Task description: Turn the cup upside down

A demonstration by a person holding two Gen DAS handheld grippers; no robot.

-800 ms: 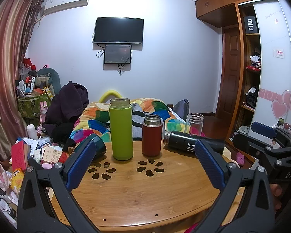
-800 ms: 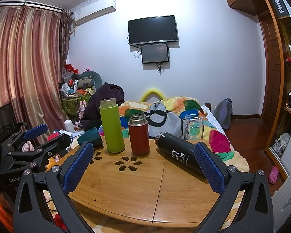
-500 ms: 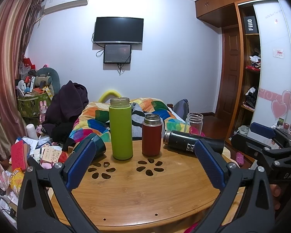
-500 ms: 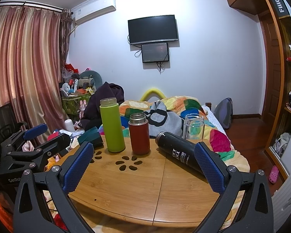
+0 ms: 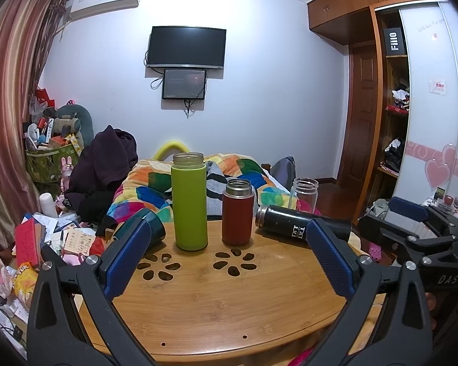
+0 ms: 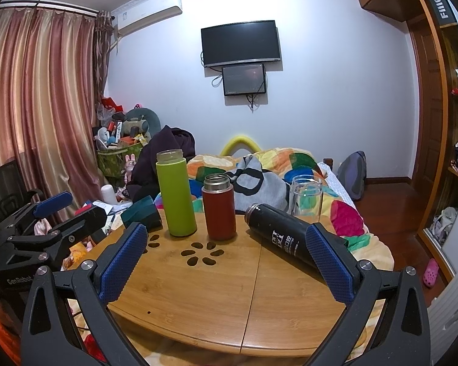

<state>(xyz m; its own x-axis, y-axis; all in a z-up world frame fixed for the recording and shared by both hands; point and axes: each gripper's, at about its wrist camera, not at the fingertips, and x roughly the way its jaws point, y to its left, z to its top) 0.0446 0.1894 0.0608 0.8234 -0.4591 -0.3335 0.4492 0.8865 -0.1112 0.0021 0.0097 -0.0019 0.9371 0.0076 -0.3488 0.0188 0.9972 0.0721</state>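
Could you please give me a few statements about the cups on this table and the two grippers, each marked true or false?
1. The green bottle stands upright with its mouth open. True.
2. The black bottle stands upright. False: it lies on its side on the table.
3. The left gripper is shut on the red bottle. False: its jaws are open and hold nothing.
4. The clear glass jar stands upright behind the black bottle. True.
5. The right gripper is open and empty. True.
6. The dark teal cup sits right of the red bottle. False: it is left of the green bottle.
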